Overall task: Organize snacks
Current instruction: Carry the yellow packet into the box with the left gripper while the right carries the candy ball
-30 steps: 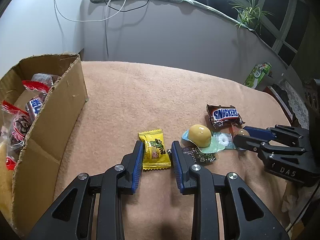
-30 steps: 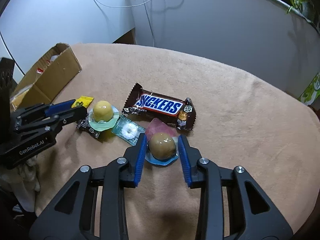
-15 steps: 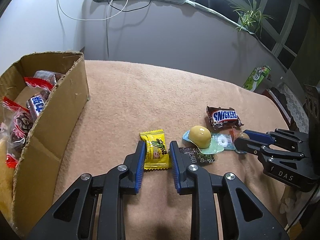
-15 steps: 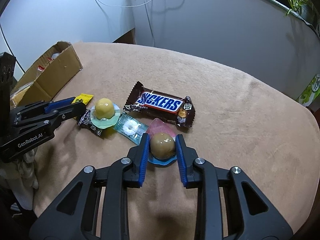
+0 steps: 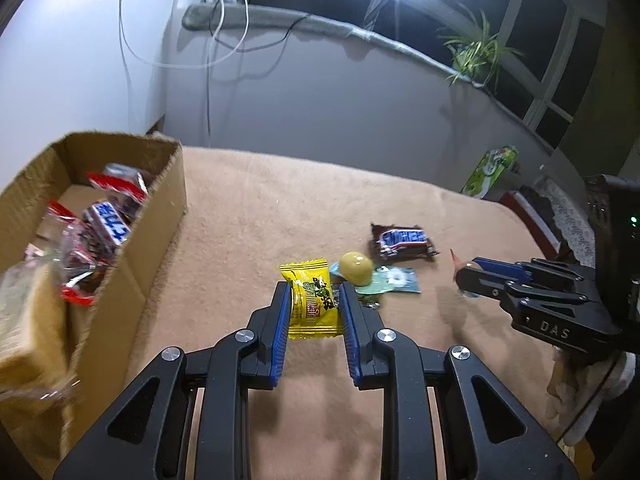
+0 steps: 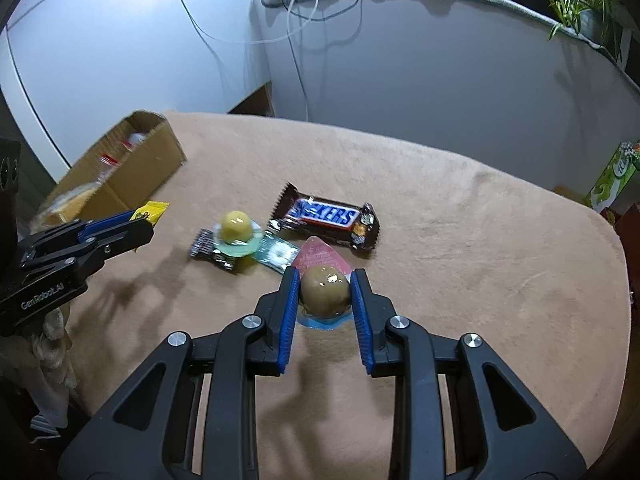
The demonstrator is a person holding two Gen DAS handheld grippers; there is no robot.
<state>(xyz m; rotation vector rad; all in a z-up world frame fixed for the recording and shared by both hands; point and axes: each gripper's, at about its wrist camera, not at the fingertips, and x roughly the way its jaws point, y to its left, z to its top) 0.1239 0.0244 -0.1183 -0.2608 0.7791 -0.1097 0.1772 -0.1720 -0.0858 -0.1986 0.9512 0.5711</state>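
My left gripper (image 5: 314, 292) is shut on a yellow snack packet (image 5: 312, 300) and holds it above the tan cloth. In the right wrist view the same gripper (image 6: 140, 226) shows at the left with the packet (image 6: 154, 210) sticking out. My right gripper (image 6: 325, 280) is shut on a brown jelly cup (image 6: 324, 292) with a pink lid, lifted off the cloth. On the cloth lie a yellow jelly cup (image 6: 236, 226), a Snickers bar (image 6: 326, 216), a clear mint packet (image 6: 278, 254) and a small dark packet (image 6: 206, 246). The cardboard box (image 5: 160, 216) stands at the left, holding several snacks.
The tan cloth (image 6: 460, 248) covers a rounded table with bare room to the right and behind the snacks. A green carton (image 5: 490, 170) stands past the far right edge. Cables hang on the wall behind; a plant sits on the sill.
Both grippers have risen with their snacks: the yellow packet and the brown jelly cup are off the cloth. The right jaws closed tighter on the cup. The box looks nearer in the left wrist view.
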